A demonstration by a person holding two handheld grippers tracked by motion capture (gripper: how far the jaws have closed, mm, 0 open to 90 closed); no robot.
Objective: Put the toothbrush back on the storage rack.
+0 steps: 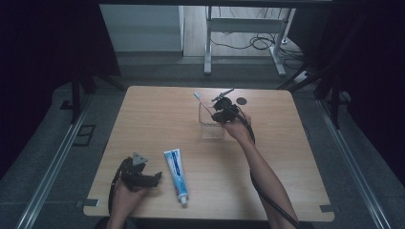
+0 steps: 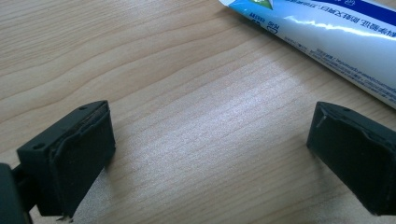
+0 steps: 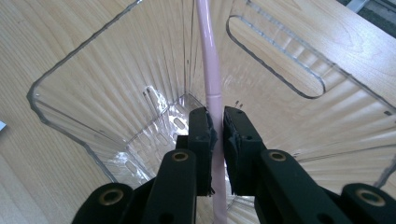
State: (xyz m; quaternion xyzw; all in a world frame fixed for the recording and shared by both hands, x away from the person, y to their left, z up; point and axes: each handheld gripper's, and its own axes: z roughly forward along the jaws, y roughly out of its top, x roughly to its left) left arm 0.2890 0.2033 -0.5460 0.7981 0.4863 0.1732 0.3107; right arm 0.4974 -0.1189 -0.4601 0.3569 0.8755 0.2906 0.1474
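Note:
A pale pink toothbrush (image 3: 208,56) stands inside a clear ribbed plastic holder (image 3: 107,88), and my right gripper (image 3: 217,128) is shut on its handle, reaching down into the holder. From above, the holder (image 1: 210,129) sits at the table's middle with my right gripper (image 1: 222,113) over its far right corner; the brush head (image 1: 197,96) sticks out past the rim. A blue and white toothpaste tube (image 1: 176,172) lies near the front edge. My left gripper (image 1: 156,179) rests beside it, open, with bare wood between its jaws (image 2: 210,149); the tube (image 2: 336,37) lies just beyond them.
The wooden table (image 1: 143,119) carries a small dark round disc (image 1: 242,100) behind the holder. A metal desk frame and cables (image 1: 248,43) stand on the floor beyond the far edge. The holder's side wall has a long oval slot (image 3: 275,60).

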